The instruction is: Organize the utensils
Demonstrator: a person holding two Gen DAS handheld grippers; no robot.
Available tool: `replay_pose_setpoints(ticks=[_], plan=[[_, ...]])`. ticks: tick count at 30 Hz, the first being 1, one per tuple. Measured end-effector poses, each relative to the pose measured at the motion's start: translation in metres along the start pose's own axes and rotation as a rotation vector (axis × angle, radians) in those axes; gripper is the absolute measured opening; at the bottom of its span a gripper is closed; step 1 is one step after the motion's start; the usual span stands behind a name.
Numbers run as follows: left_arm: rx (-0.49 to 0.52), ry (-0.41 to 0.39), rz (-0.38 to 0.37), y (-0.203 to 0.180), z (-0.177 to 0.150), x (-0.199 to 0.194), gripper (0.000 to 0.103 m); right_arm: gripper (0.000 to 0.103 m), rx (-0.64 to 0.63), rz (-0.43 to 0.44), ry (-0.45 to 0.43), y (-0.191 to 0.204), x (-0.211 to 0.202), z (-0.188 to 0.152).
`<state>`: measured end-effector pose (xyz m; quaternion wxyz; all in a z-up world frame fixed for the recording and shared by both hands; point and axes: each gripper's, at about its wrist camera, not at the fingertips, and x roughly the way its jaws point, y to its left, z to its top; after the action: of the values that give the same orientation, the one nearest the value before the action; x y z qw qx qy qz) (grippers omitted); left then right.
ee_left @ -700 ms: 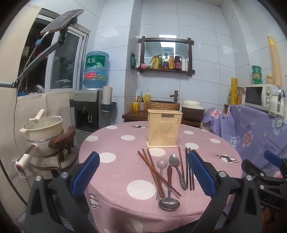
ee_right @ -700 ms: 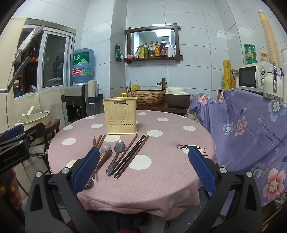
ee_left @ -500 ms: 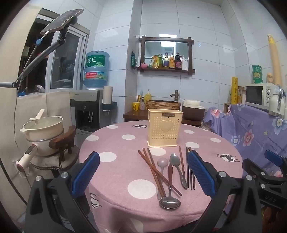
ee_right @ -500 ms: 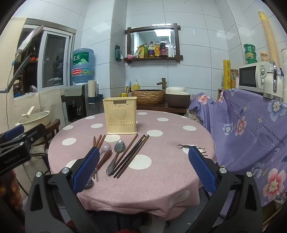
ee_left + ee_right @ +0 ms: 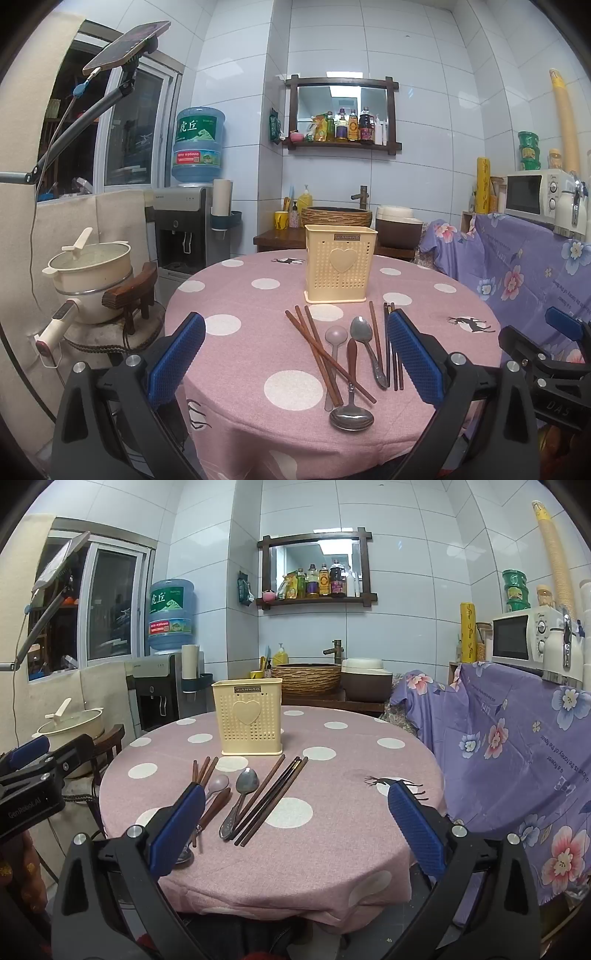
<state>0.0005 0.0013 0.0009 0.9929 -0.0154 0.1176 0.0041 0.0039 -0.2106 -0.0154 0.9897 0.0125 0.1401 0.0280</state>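
Left claw (image 5: 295, 354) spread wide and empty, right claw (image 5: 295, 830) likewise, both off the counter's (image 5: 332, 834) near edge, cream utensil holder (image 5: 246, 716) labelled JIANHAO, loose spoons and chopsticks (image 5: 273, 797) before it.

Table (image 5: 236, 295) bare on its left half. Utensil holder (image 5: 340, 269) stands upright mid-table, top open. Chopsticks (image 5: 317, 347) and spoons (image 5: 364, 345) lie just before it, crowding that approach. Bare cloth right of the dark chopsticks (image 5: 273, 797).

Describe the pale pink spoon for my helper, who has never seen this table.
On the pink dotted table, utensils lie before the cream holder. The pale pink spoon lies beside the crossed brown chopsticks; unlike the shiny steel spoons, it looks matte.
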Motion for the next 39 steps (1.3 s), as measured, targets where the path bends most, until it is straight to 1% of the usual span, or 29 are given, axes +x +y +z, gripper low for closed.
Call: replay_pose_setpoints(ticks=[11, 39], plan=[[0.003, -0.003, 0.011, -0.0027, -0.0015, -0.0034, 0.098, 0.098, 0.000, 0.000, 0.001, 0.0006, 0.0000, -0.0004], [0.005, 0.007, 0.009, -0.0029, -0.0033, -0.0010, 0.098, 0.098, -0.001, 0.000, 0.003, 0.0015, -0.0002, -0.0013]])
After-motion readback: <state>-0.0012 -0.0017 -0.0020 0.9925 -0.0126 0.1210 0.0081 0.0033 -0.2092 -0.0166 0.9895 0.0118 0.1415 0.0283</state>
